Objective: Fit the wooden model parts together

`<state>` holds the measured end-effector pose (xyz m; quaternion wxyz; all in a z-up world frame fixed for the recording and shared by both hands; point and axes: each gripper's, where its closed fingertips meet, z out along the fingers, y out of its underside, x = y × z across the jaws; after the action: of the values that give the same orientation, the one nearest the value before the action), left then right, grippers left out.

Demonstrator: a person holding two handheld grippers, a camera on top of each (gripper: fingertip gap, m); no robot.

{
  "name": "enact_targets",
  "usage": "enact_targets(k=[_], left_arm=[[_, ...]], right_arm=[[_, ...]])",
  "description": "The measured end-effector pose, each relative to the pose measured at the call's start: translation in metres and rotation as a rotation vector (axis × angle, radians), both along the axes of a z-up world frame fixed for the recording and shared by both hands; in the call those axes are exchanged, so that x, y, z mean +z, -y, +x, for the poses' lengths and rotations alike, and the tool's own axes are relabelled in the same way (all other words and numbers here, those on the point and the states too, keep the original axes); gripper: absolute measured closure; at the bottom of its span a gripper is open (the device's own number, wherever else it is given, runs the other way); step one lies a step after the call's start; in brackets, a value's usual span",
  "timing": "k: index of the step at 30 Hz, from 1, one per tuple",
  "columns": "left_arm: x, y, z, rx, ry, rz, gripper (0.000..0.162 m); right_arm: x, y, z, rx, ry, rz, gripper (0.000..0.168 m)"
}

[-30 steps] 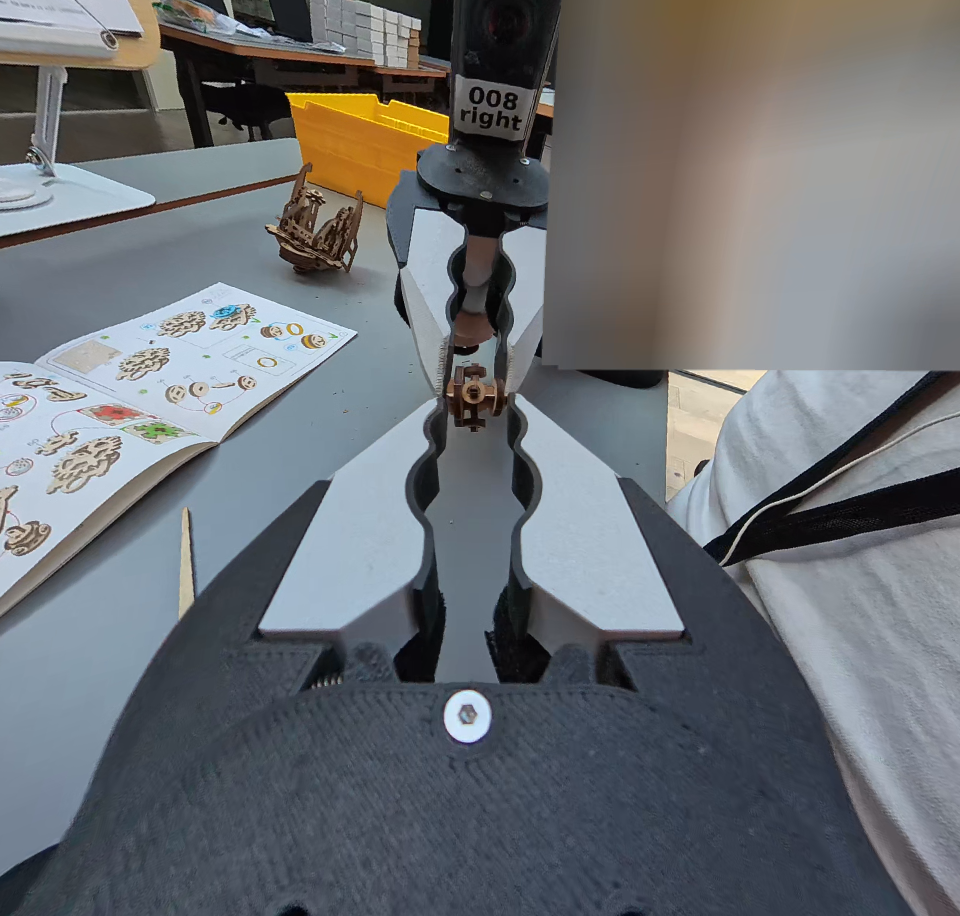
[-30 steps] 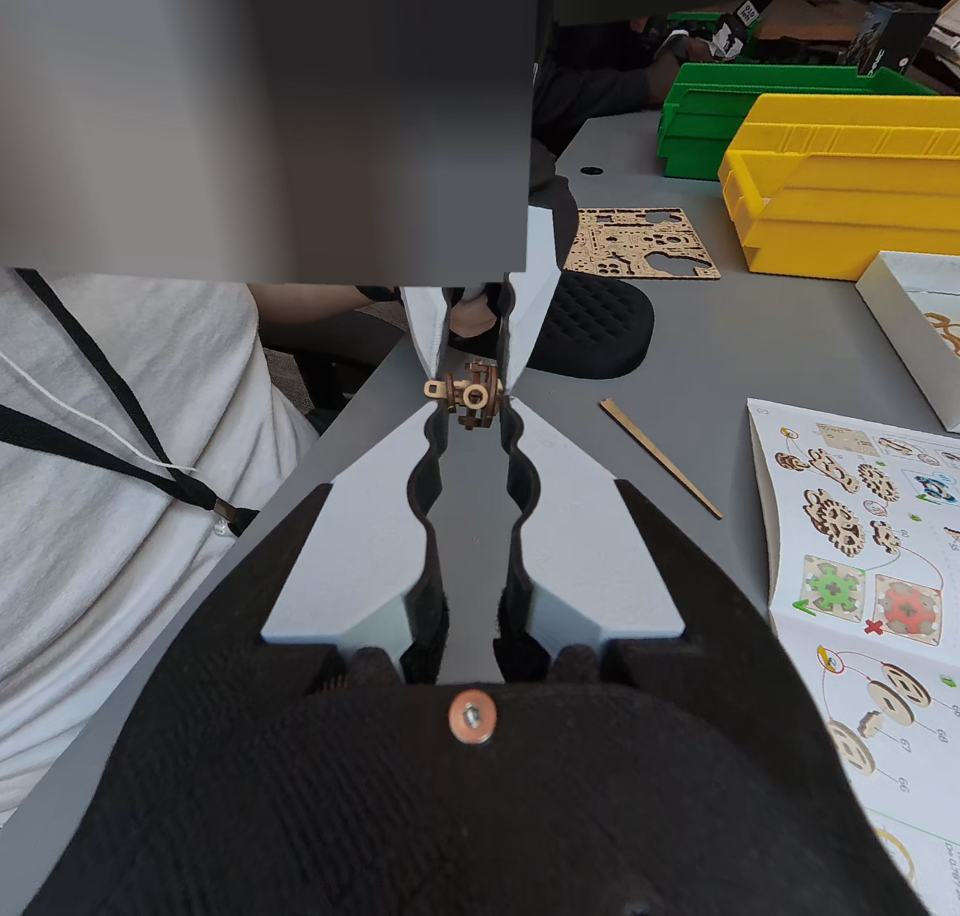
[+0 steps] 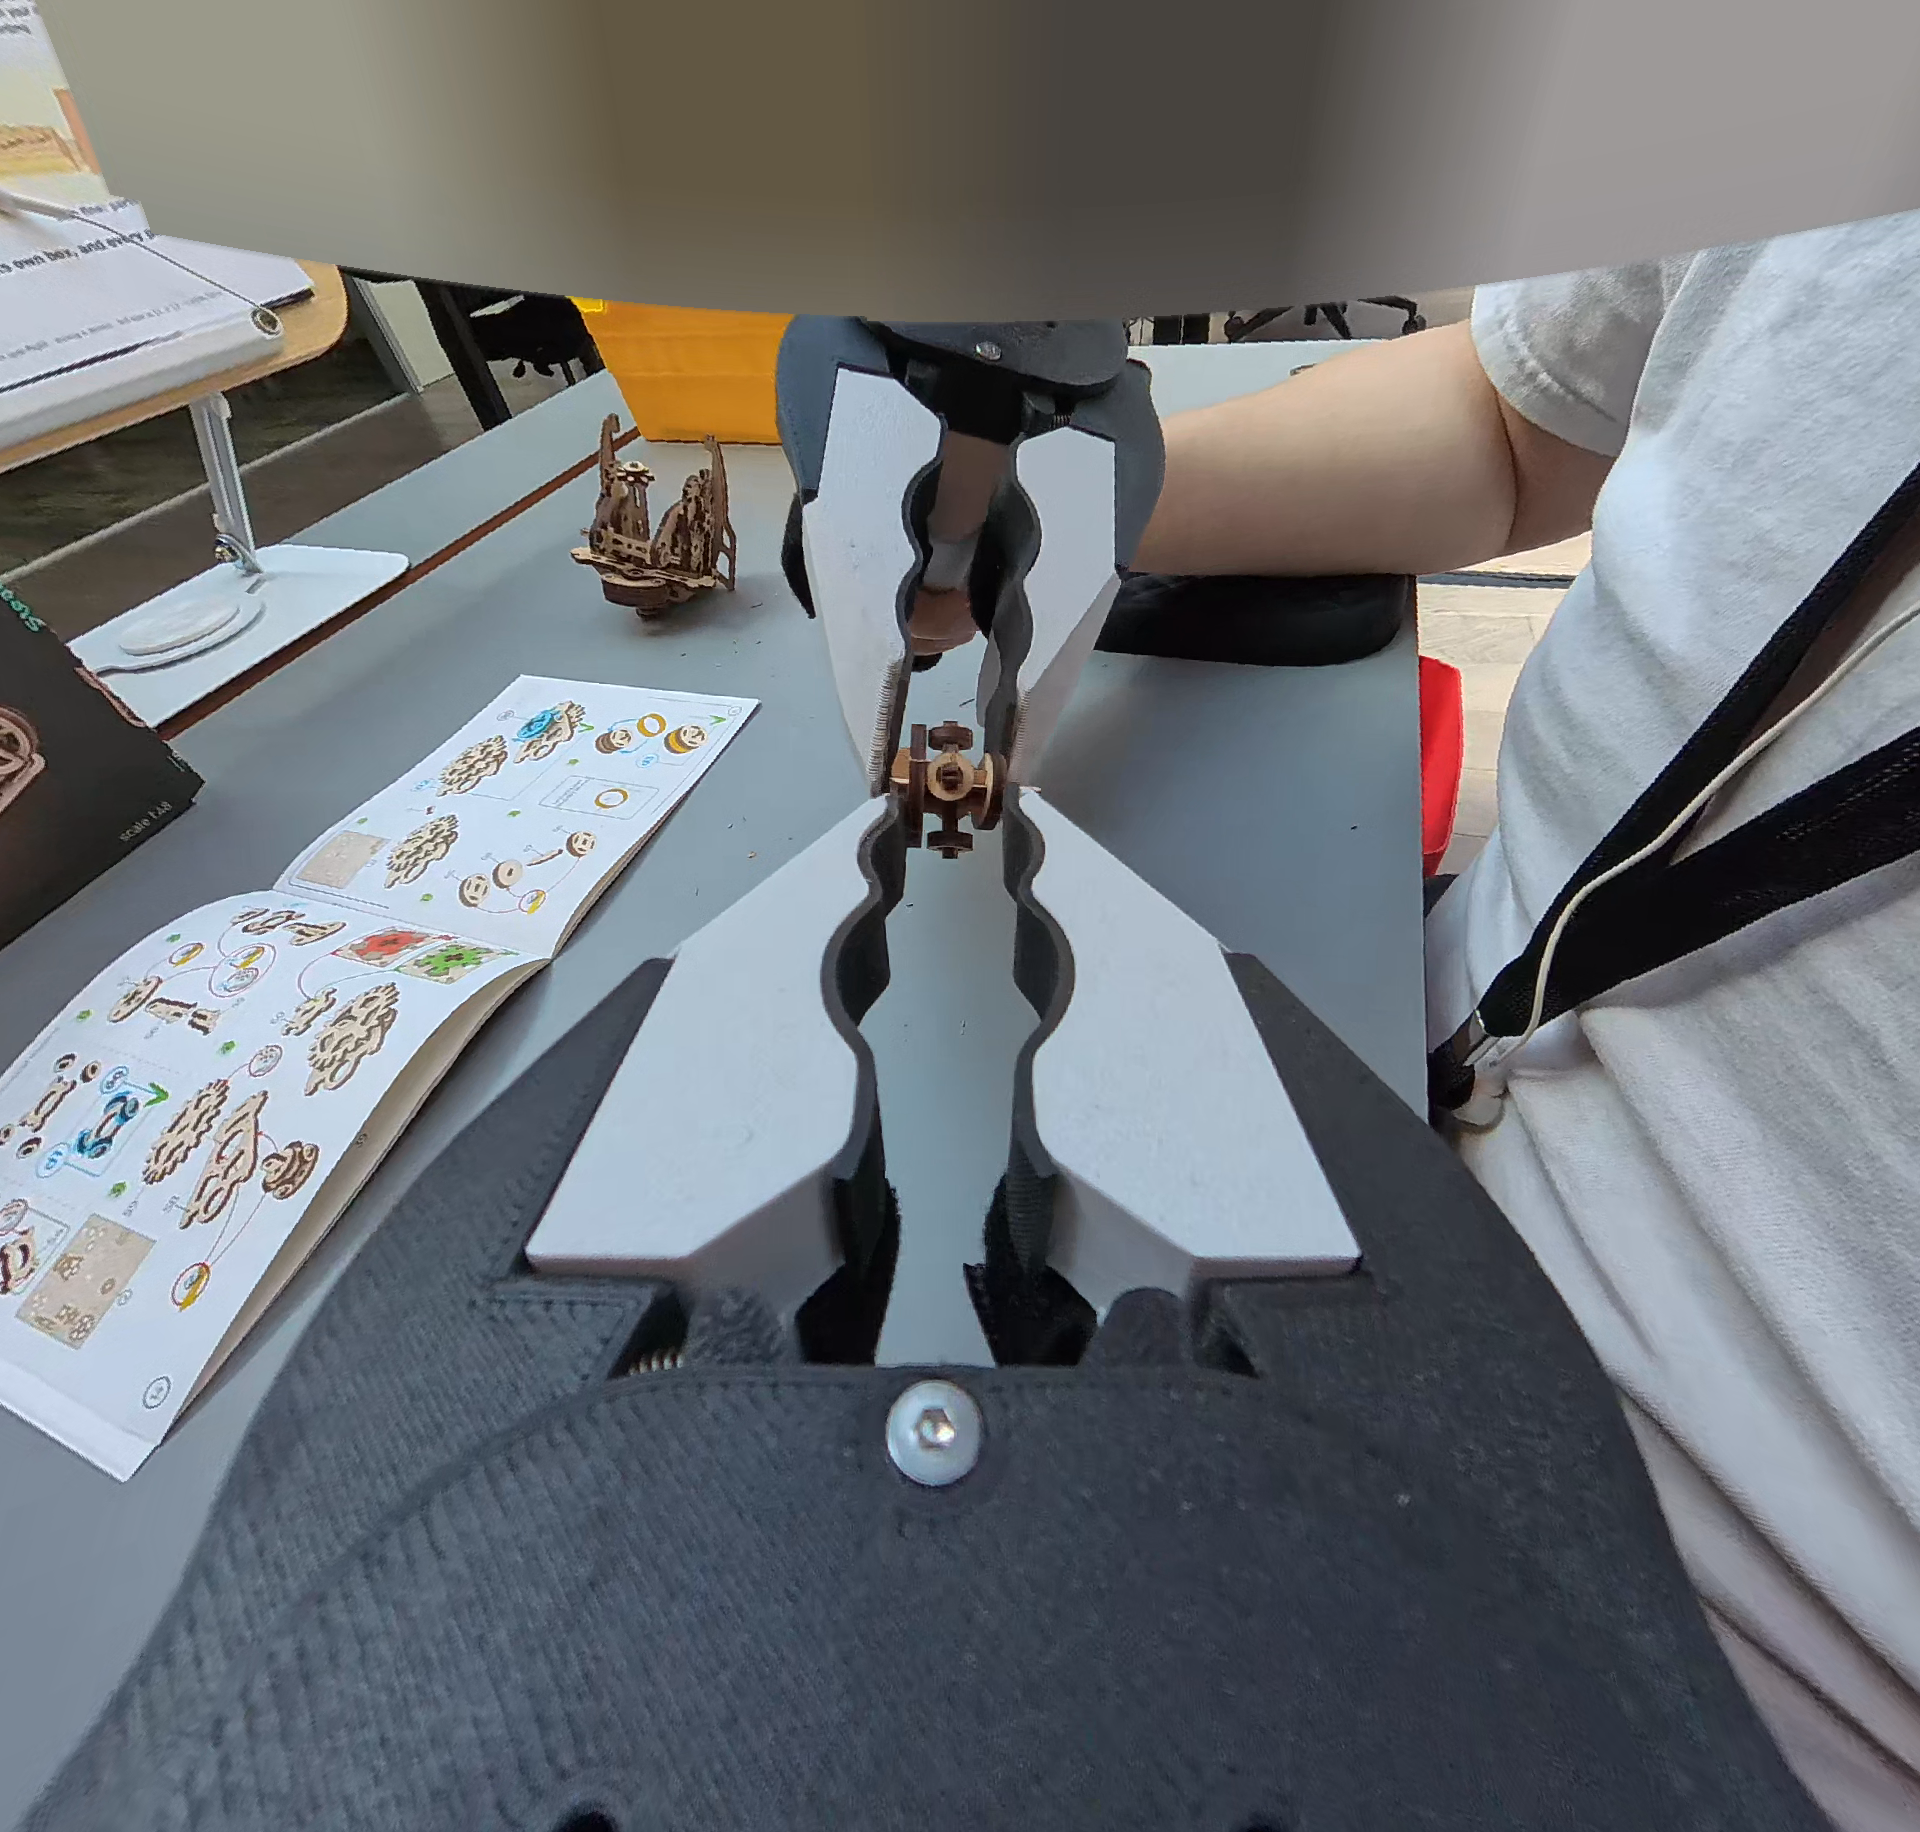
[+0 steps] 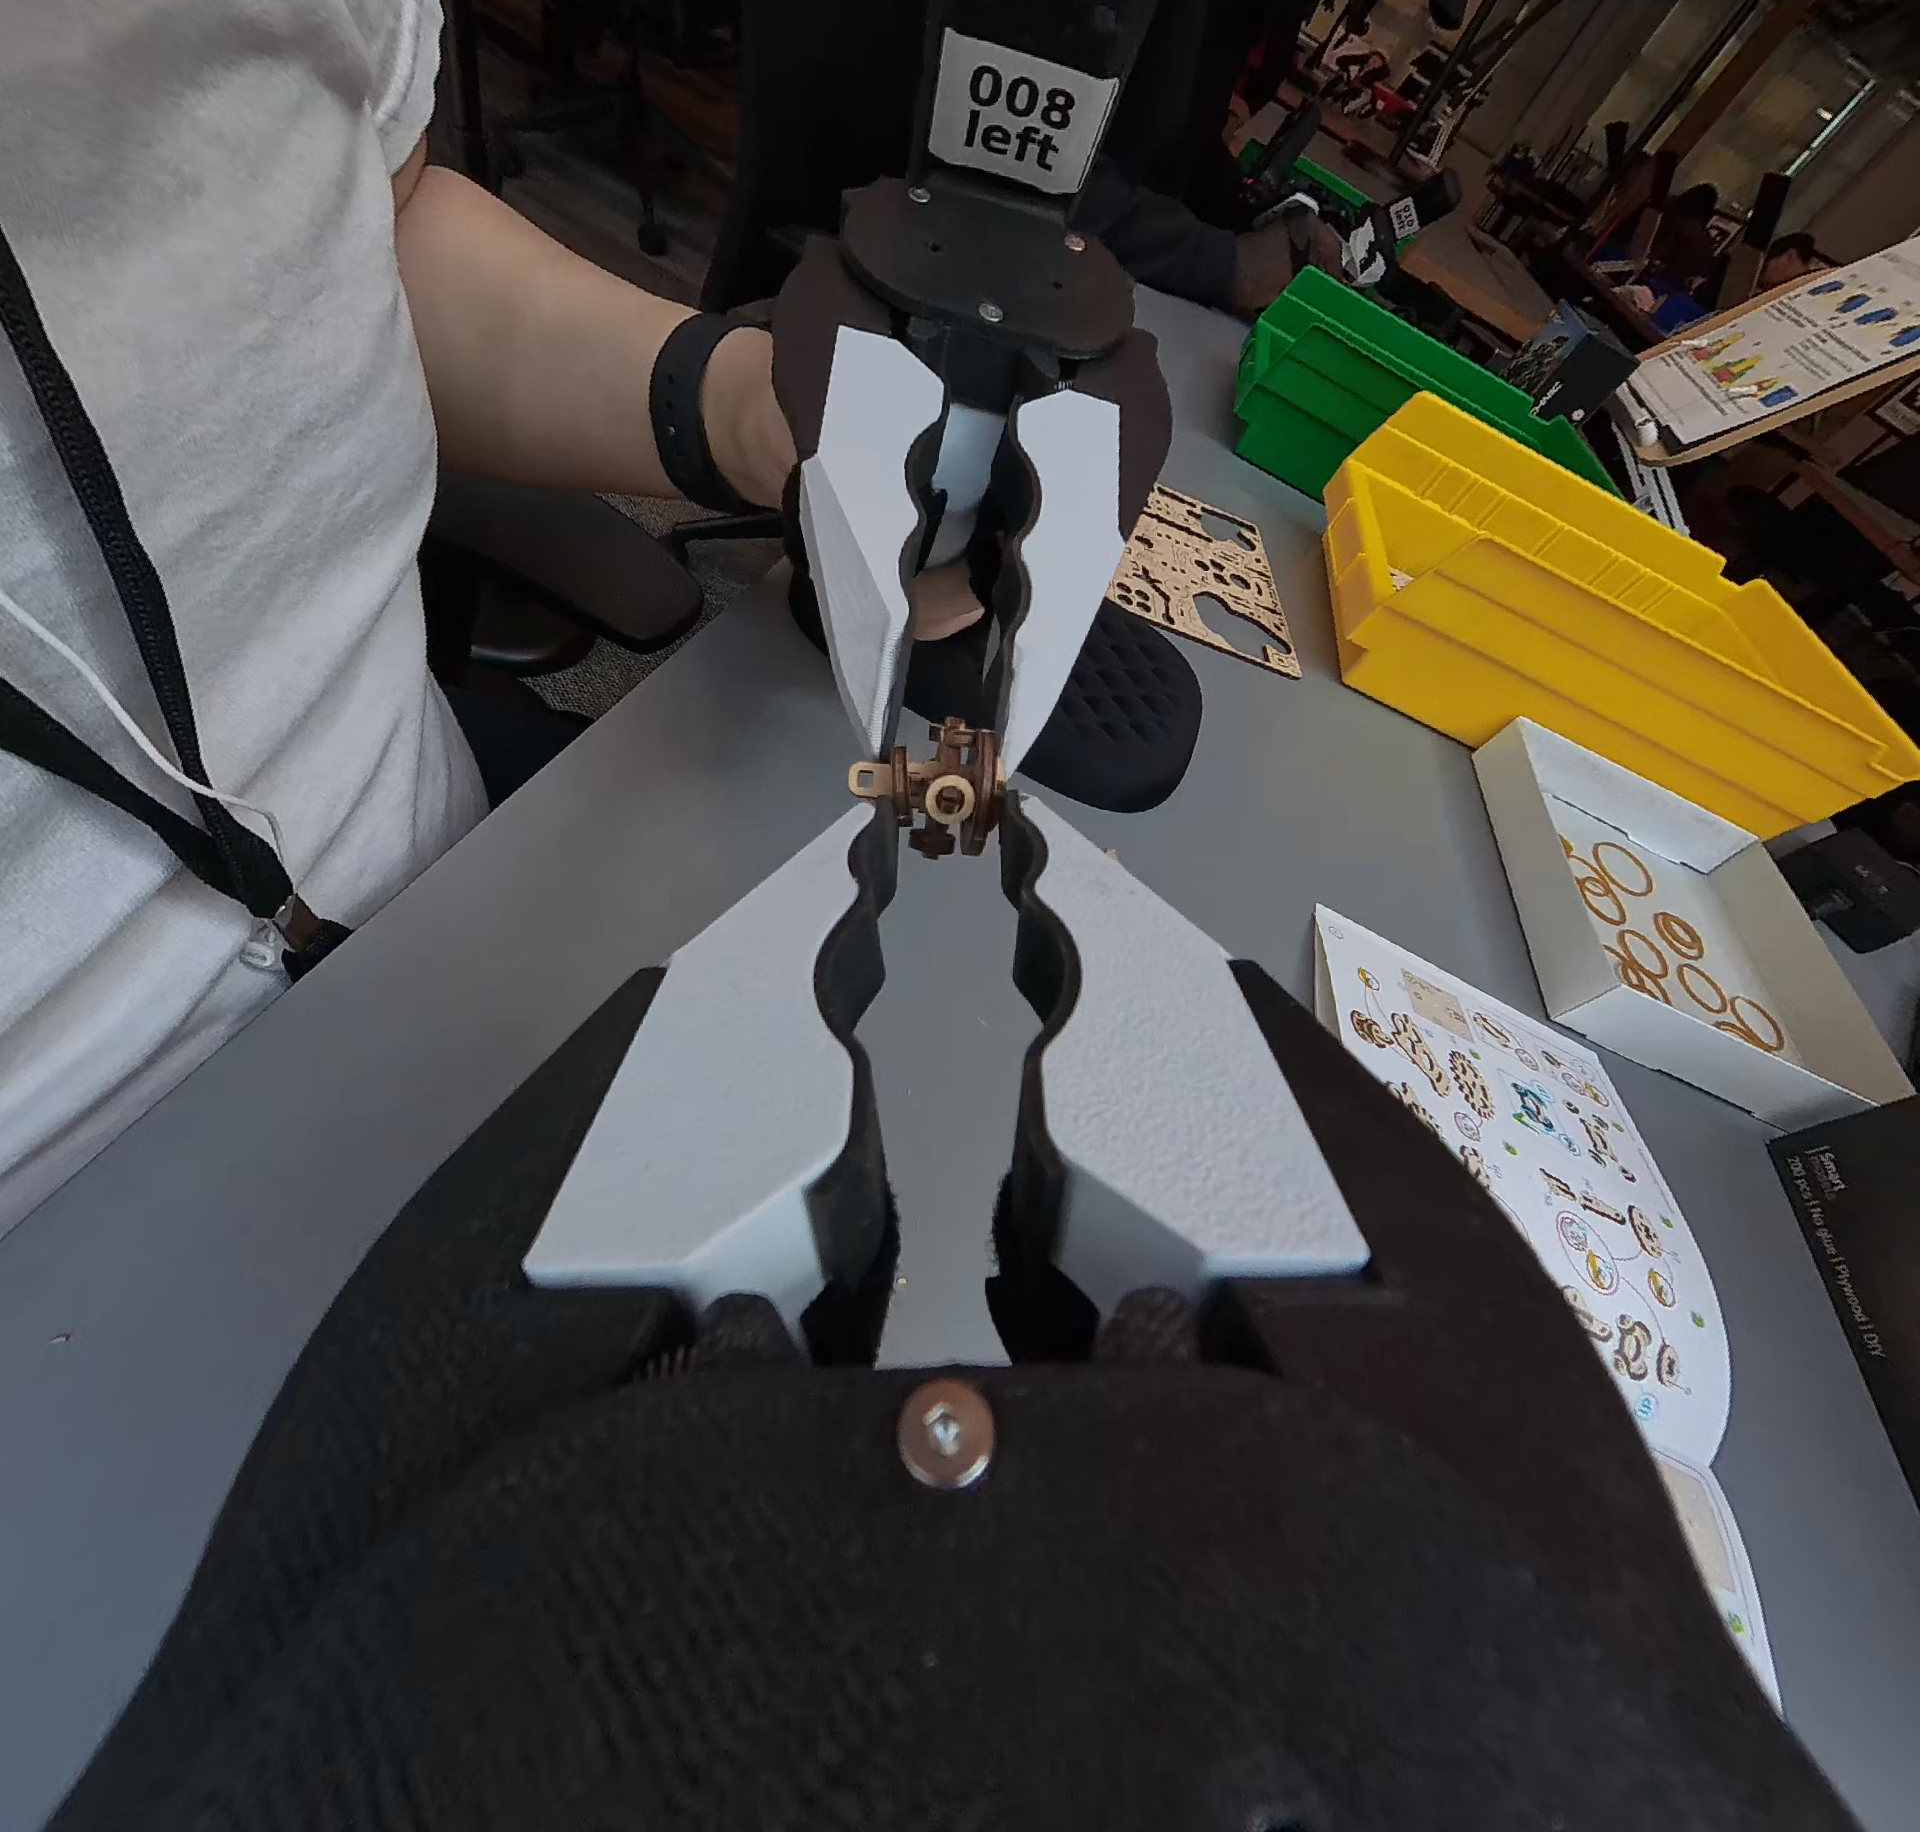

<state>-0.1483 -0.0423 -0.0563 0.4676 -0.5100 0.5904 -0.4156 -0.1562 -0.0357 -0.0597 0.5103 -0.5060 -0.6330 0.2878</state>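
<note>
A small brown wooden model piece with crossed slotted parts and a pale ring hub hangs in the air above the grey table. Both grippers face each other tip to tip and pinch it. My left gripper is shut on it from the near side in the left wrist view, and the right gripper comes in from above. In the right wrist view my right gripper is shut on the same piece, with a pale tab sticking out to the left. The left gripper meets it from the far side.
An open instruction booklet lies left; it also shows in the right wrist view. A finished wooden model, yellow bins, green bins, a white box of wooden rings, a punched wooden sheet and a black pad stand around. A person in a white shirt sits close. My left and right fingertips are right by each other.
Both grippers have stayed closed on the wooden piece. Both cameras have tilted, so more of the table and the person's arms shows. The piece sits about the same between the tips.
</note>
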Motion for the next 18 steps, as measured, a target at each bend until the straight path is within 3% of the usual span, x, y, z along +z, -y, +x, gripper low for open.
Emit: enact_targets(k=[4,18], left_arm=[[0.005,-0.002,0.0,0.027,0.032,0.061,0.136],[-0.003,0.012,0.002,-0.068,-0.061,0.15,0.141]], right_arm=[[0.003,0.002,-0.001,0.002,-0.006,-0.006,0.15],[-0.005,0.011,-0.001,0.044,0.057,-0.008,0.15]])
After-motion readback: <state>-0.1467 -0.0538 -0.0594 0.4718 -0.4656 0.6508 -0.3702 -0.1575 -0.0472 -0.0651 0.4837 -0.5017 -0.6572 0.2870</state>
